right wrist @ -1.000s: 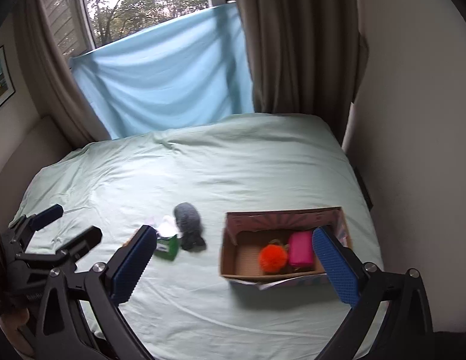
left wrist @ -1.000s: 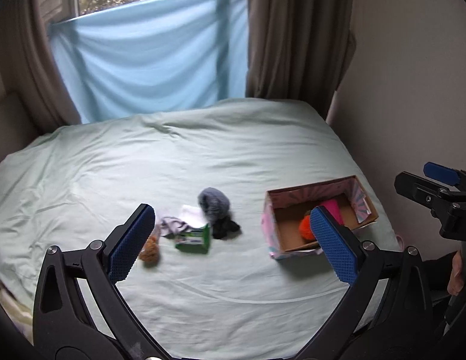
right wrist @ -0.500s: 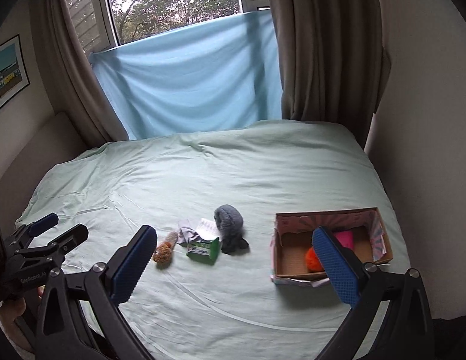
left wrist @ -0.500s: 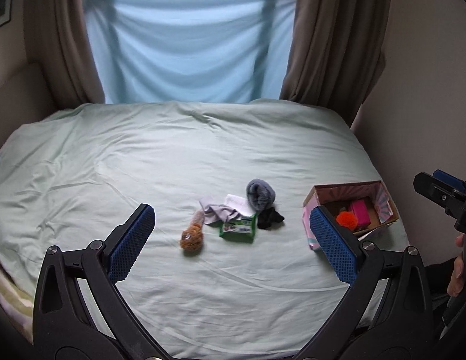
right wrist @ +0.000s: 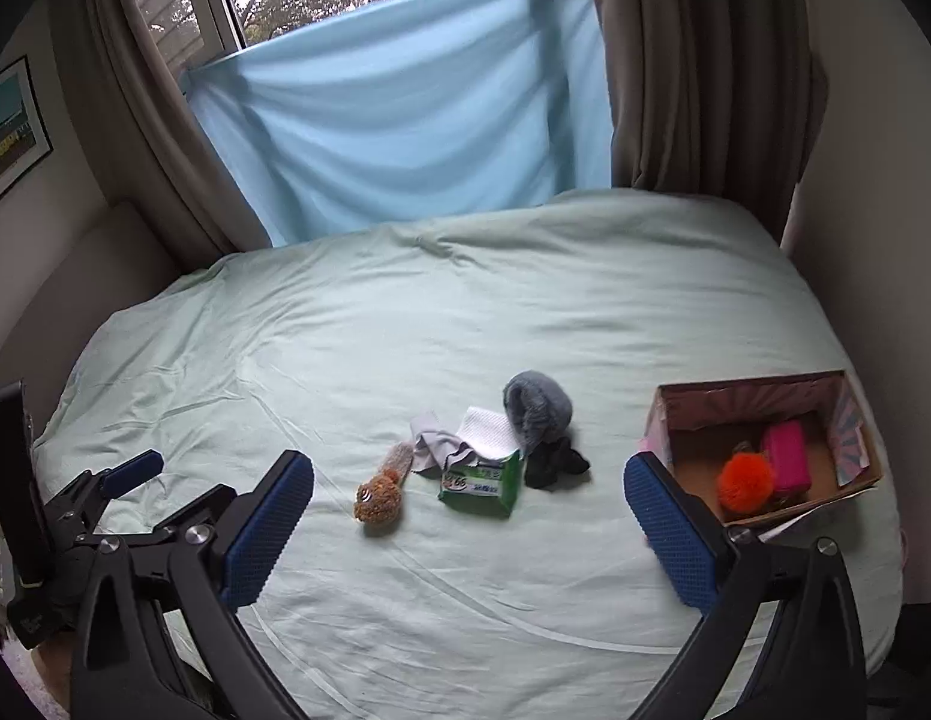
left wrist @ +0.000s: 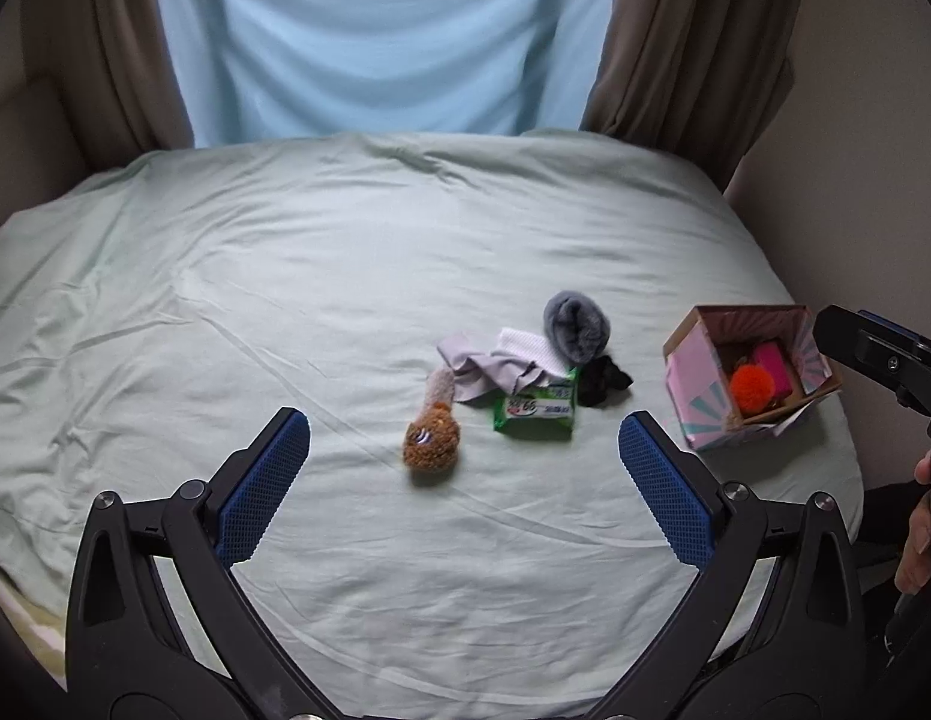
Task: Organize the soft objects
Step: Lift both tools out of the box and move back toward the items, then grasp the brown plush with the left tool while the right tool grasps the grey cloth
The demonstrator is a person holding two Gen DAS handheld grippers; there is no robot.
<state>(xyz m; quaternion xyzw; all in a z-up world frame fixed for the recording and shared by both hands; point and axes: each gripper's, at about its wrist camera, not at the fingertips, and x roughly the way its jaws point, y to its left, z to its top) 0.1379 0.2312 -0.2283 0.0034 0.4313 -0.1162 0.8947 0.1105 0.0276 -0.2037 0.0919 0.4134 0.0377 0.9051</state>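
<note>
A cluster of soft things lies mid-bed: a brown plush toy (left wrist: 431, 443) (right wrist: 378, 497), a grey cloth (left wrist: 483, 367) (right wrist: 432, 447), a green tissue pack (left wrist: 534, 409) (right wrist: 480, 480), a grey fuzzy roll (left wrist: 576, 318) (right wrist: 536, 409) and a black sock (left wrist: 600, 379) (right wrist: 552, 461). A cardboard box (left wrist: 693, 384) (right wrist: 861, 474) at the right holds an orange pompom (left wrist: 751, 387) (right wrist: 744, 483) and a pink item (left wrist: 776, 367) (right wrist: 784, 459). My left gripper (left wrist: 462, 474) is open and empty, short of the plush toy. My right gripper (right wrist: 468, 531) is open and empty, short of the cluster.
The pale green bed sheet (left wrist: 285, 276) spreads wide around the cluster. A blue drape (right wrist: 405, 114) and brown curtains (right wrist: 699, 72) hang behind the bed. A wall (left wrist: 855, 150) runs close along the bed's right side, beside the box.
Both views have swung left and pulled back, so the cluster sits more central and the box nearer the right edge. Both grippers stay open and empty. Nothing on the bed has moved.
</note>
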